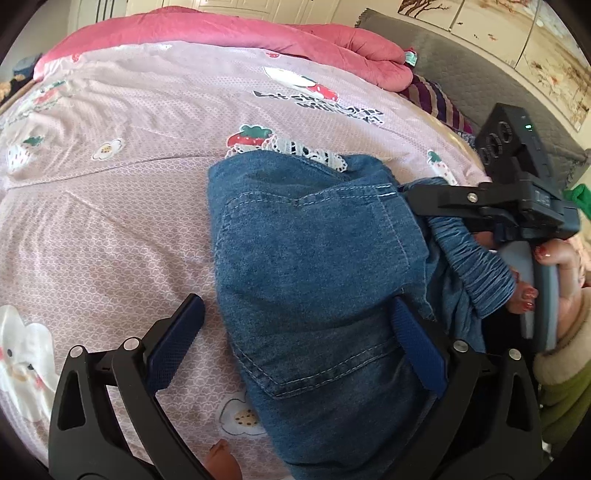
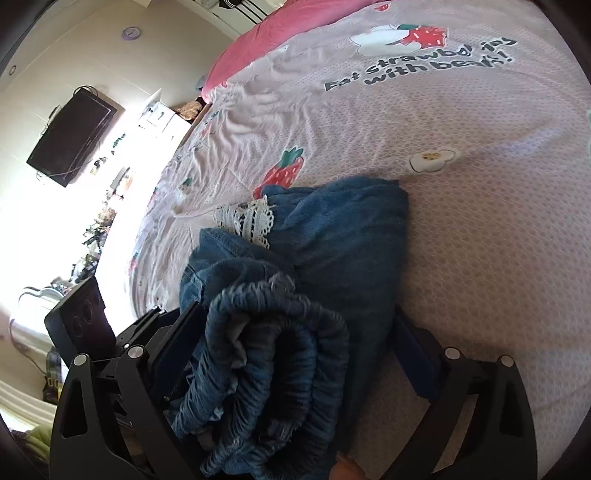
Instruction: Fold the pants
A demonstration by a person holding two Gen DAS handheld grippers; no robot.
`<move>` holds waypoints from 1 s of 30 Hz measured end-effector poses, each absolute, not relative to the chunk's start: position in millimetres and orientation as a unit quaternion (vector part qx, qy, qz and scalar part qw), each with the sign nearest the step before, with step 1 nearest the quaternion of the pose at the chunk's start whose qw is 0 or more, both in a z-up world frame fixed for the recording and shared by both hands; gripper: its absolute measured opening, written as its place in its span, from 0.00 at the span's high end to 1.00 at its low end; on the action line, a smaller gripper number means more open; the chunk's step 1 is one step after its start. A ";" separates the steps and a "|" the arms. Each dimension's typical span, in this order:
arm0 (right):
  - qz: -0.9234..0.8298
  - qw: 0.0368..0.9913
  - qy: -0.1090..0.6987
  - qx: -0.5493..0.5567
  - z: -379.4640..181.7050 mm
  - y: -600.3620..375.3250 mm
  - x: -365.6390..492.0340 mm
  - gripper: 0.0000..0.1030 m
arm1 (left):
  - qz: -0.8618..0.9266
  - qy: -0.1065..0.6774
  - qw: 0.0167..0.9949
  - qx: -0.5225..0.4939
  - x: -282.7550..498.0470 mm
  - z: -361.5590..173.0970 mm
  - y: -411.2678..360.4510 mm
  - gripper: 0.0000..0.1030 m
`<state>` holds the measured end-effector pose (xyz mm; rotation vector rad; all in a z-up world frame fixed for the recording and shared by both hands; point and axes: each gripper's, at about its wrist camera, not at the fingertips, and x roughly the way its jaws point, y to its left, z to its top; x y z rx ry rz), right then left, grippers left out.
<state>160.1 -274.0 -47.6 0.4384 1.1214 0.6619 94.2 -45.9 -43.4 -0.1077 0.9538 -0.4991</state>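
Blue denim pants lie folded in a bundle on the pink printed bed sheet. A white lace trim sticks out at the far edge. My left gripper is open, its fingers wide apart. One pad hovers over the bare sheet and the other pad rests on the denim. In the right wrist view the pants have their gathered elastic waistband bunched between the spread fingers of my right gripper, which is open. The right gripper reaches in from the right side.
A rolled pink quilt lies along the far side of the bed. A striped cloth and a grey headboard are at the right. A hand with red nails holds the right gripper's handle. A wall TV hangs beyond the bed.
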 end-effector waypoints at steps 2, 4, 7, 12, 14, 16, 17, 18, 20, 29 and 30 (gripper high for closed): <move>0.309 0.775 0.511 0.206 -47.4 -275.7 158.6 0.09 | -0.249 0.461 0.850 -0.066 94.6 -43.1 -44.3 0.10; 0.314 0.782 0.503 0.190 -45.7 -275.1 152.1 0.31 | -0.261 0.467 0.841 -0.083 93.9 -42.4 -42.0 0.10; 0.317 0.785 0.494 0.197 -45.6 -278.8 149.1 0.41 | -0.269 0.480 0.830 -0.093 93.1 -42.7 -41.0 0.20; 0.320 0.777 0.501 0.204 -50.2 -281.2 152.3 0.35 | -0.266 0.494 0.821 -0.107 92.5 -42.2 -35.1 0.38; 0.322 0.774 0.504 0.208 -51.4 -281.3 154.4 0.32 | -0.270 0.497 0.817 -0.117 91.3 -40.3 -33.5 0.39; 0.323 0.778 0.501 0.198 -49.4 -279.2 152.8 0.32 | -0.270 0.502 0.813 -0.121 92.3 -42.8 -32.4 0.39; 0.322 0.781 0.499 0.195 -49.2 -277.5 152.3 0.35 | -0.270 0.504 0.811 -0.123 92.9 -44.8 -32.0 0.39; 0.323 0.783 0.497 0.189 -48.5 -275.7 151.1 0.39 | -0.270 0.506 0.810 -0.126 94.5 -46.5 -32.0 0.40; 0.324 0.790 0.489 0.179 -44.7 -272.6 147.4 0.50 | -0.269 0.503 0.811 -0.130 96.5 -46.3 -32.6 0.60; 0.323 0.829 0.431 0.147 -24.8 -266.8 126.2 0.56 | -0.259 0.476 0.837 -0.077 84.0 -29.1 -47.1 0.75; 0.326 0.832 0.425 0.147 -22.0 -266.5 124.1 0.56 | -0.257 0.472 0.840 -0.070 81.8 -26.1 -49.6 0.75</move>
